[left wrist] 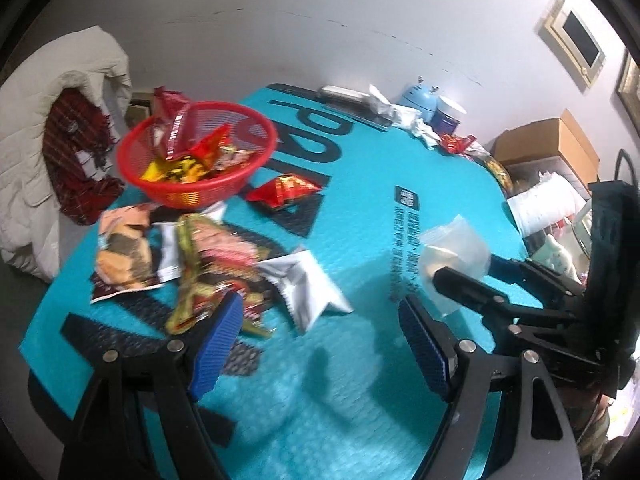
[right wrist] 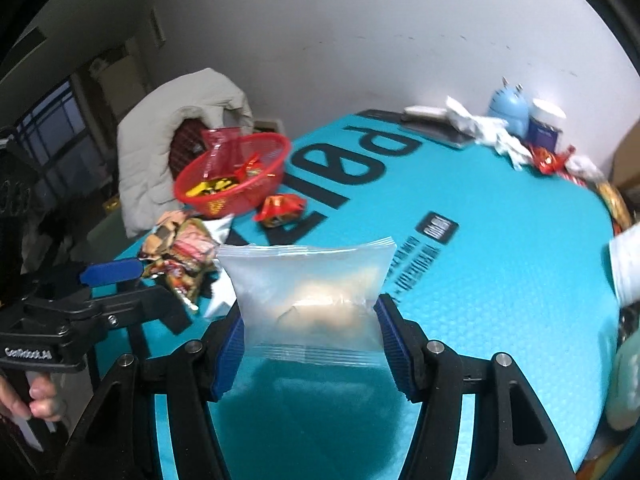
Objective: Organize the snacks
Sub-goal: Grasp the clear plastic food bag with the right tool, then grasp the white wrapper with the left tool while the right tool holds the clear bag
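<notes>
Clear plastic: the pouch (right wrist: pixel 308 292) is a thin see-through bag with a pale soft lump inside, sealed at the top and bottom edges.
Handling: I judge it light and soft; the film looks smooth, so it may slip, and the content may crush under a hard squeeze.
Where to hold: the two side edges at the middle look best, where the film is backed by the content; the flat seals alone would bend.
Right gripper (right wrist: pixel 310 334): its blue pads (right wrist: pixel 230 354) press on the left and right sides of the pouch, so it pinches the pouch.
Pouch and fingers: the pouch stands upright between the pads; its lower seal is down between the fingers and its upper half rises above the tips.
Pouch place: held in the air above the near part of the teal mat (right wrist: pixel 500 264), not touching it.
Left gripper (left wrist: pixel 320 344): fingers are spread and nothing is between them; it hangs over the mat near the loose packets (left wrist: pixel 208 256).
Basket (left wrist: pixel 196 152): red, at the far left of the mat, already with some snacks inside; well apart from the pouch.
Other snack: one red packet (left wrist: pixel 282 192) lies just to the right of the basket.
Risk: the picture is blurred, so I cannot tell how deep the pads bite the film.
</notes>
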